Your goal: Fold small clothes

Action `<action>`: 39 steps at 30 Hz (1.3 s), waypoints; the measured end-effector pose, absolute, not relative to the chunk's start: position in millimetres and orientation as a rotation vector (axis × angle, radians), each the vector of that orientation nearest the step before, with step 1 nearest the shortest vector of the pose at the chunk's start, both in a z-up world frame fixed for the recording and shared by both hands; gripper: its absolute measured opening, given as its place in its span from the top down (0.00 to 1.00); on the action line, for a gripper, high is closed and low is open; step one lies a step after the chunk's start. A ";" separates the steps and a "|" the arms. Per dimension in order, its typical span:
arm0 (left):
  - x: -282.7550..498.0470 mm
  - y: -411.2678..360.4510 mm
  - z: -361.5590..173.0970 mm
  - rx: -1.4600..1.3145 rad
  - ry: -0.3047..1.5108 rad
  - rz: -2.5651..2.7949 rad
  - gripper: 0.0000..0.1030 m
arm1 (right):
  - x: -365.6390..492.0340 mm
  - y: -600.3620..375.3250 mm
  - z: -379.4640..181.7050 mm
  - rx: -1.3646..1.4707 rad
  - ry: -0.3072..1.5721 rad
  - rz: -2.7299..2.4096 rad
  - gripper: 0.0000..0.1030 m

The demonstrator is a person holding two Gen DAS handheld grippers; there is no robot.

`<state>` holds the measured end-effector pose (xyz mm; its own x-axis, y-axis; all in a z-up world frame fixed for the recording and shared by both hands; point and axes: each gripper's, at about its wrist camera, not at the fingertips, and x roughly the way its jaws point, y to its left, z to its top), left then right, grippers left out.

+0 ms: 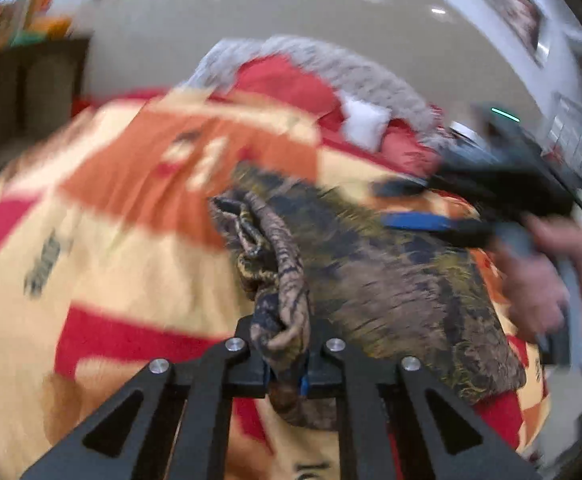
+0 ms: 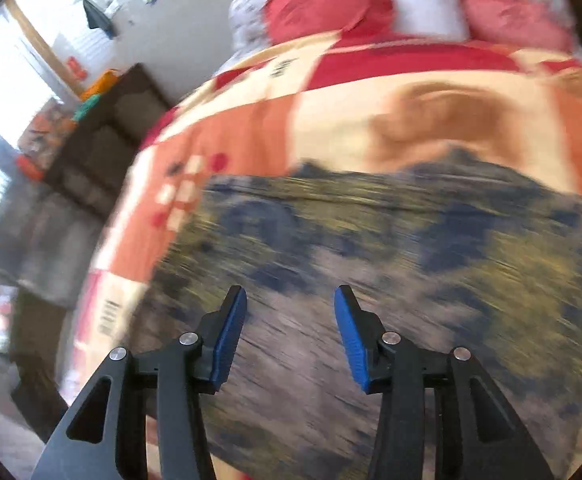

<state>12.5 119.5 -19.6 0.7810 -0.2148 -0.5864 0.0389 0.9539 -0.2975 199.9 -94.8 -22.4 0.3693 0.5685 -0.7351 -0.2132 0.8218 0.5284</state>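
A patterned blanket (image 2: 331, 108) in cream, orange and red covered the bed, with red pillows (image 2: 323, 8) and a white pillow (image 2: 423, 4) at its far end. On it lay the patterned garment (image 2: 371, 248), brown, olive and dark blue, spread across the near part of the bed. The left gripper (image 1: 287, 364) had its jaws clamped on a bunched edge of the garment, lifted off the blanket. The right gripper (image 2: 291, 336), held in a hand (image 1: 547, 276), had its jaws apart and empty above the flat cloth.
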 end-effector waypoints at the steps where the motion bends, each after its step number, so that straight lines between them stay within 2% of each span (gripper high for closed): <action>1: 12.8 112.6 -14.2 -0.255 0.645 -0.157 0.92 | 213.8 -87.0 -25.0 0.440 1.115 0.566 0.43; 5: 15.8 87.2 2.3 -0.184 0.600 -0.248 0.93 | 254.4 -59.8 -38.3 0.576 1.231 0.647 0.43; 8: 20.0 70.9 6.6 -0.146 0.593 -0.308 0.93 | 273.6 -45.4 -34.3 0.565 1.243 0.666 0.40; 11: 22.6 59.4 6.2 -0.130 0.591 -0.344 0.93 | 287.8 -18.7 -22.5 0.451 1.278 0.695 0.37; 19: 22.4 42.0 9.0 -0.105 0.596 -0.396 0.93 | 297.6 45.0 -5.9 -0.023 1.361 0.670 0.35; 21: 20.2 41.7 9.2 -0.100 0.596 -0.393 0.94 | 297.9 51.0 -7.6 -0.098 1.360 0.626 0.48; 22: 19.9 41.9 9.5 -0.103 0.598 -0.394 0.94 | 300.0 48.5 -10.2 -0.123 1.366 0.607 0.67; 23: 19.5 41.1 10.2 -0.102 0.598 -0.393 0.94 | 299.3 46.8 -13.5 -0.128 1.381 0.597 0.77; 29: 10.8 25.4 21.7 -0.079 0.578 -0.414 0.94 | 290.3 11.4 1.7 -0.054 1.326 0.600 0.80; 39: -3.5 -50.5 38.1 -0.015 0.560 -0.558 0.95 | 276.1 -124.0 19.8 0.054 1.303 0.471 0.81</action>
<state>-3.5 -50.5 38.1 0.7033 -0.5054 -0.4998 0.4975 0.8523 -0.1618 276.1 -124.0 19.8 0.1841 0.3638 -0.9131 -0.3036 0.9046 0.2992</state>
